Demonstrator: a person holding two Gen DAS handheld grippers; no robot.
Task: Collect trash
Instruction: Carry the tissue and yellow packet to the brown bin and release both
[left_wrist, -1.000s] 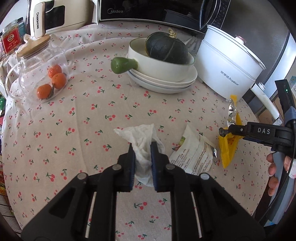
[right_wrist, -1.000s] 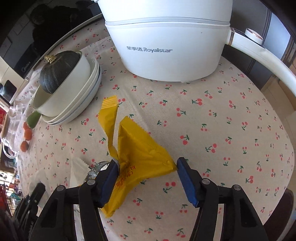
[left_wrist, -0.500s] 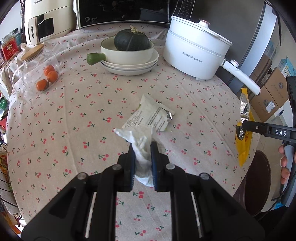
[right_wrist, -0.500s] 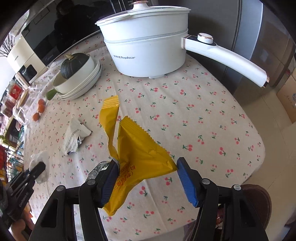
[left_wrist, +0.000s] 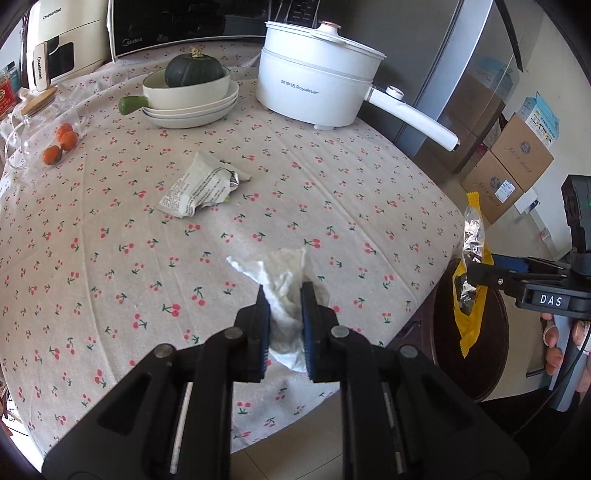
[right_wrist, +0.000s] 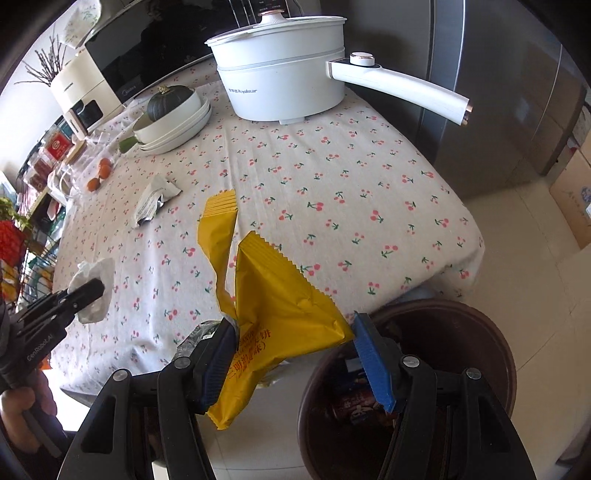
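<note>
— So what did the left gripper (left_wrist: 283, 295) have?

— A crumpled white tissue (left_wrist: 286, 286), pinched tight between its pads, low in the centre of the left wrist view, over the near edge of the cherry-print tablecloth (left_wrist: 332, 177).

— And the right gripper (right_wrist: 293, 334)?

— Its jaws stood fairly wide, clamped on a yellow snack wrapper (right_wrist: 273, 295) that spanned the gap. At the lower right of the right wrist view sat a dark brown bin (right_wrist: 480, 332) with litter inside; the wrapper hung just left of its rim.

— Anything left on the table?

— One white printed wrapper (left_wrist: 201, 186), lying upper left of centre in the left wrist view.
</note>
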